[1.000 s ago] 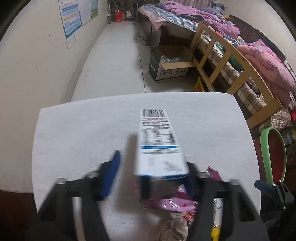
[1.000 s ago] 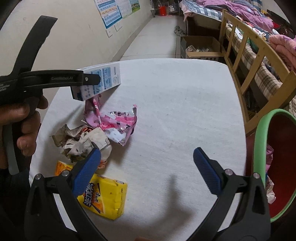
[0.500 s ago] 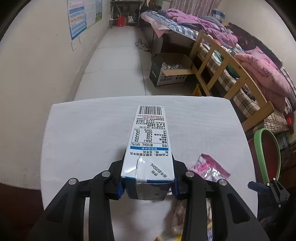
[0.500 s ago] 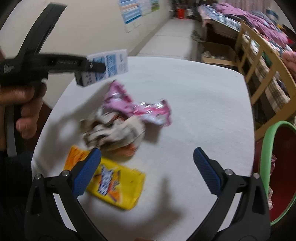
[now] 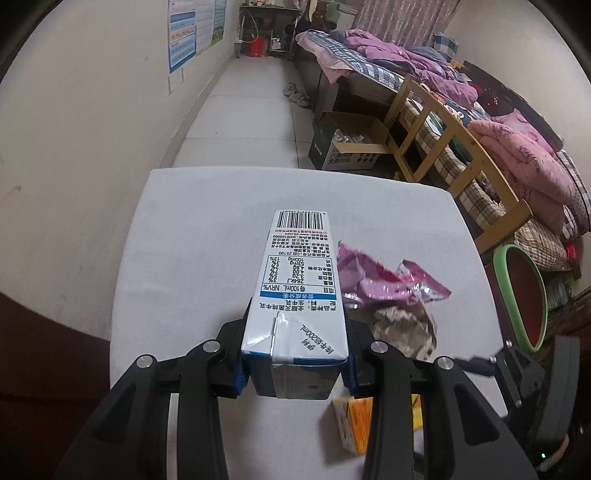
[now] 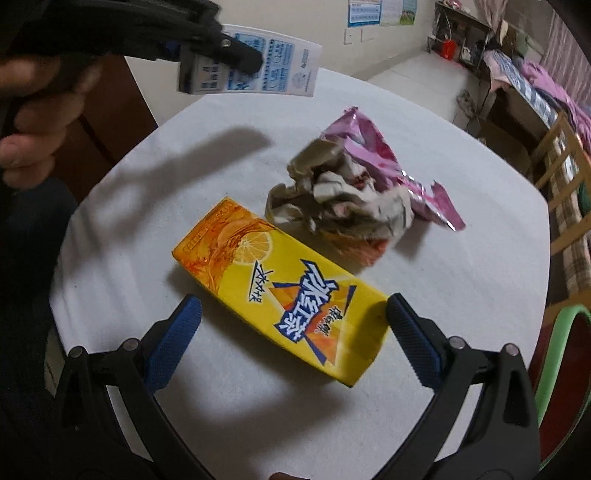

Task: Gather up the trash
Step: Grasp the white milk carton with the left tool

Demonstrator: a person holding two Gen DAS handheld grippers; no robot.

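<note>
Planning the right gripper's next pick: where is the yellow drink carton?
In the right wrist view the yellow drink carton lies flat on the white table, between the open right gripper and the crumpled paper.

White table (image 6: 461, 288) bears yellow carton (image 6: 284, 291), pink wrapper (image 6: 376, 155), seemingly crumpled paper (image 6: 343, 199).

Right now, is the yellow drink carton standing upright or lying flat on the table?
Lying flat. The yellow drink carton rests on its broad side on the white table, printed face up, between the open right gripper's fingertips.

Pale walls (image 5: 74, 155), tiled floor (image 5: 243, 125), wooden-framed bed (image 5: 461, 147), wall posters (image 5: 183, 35)
</note>
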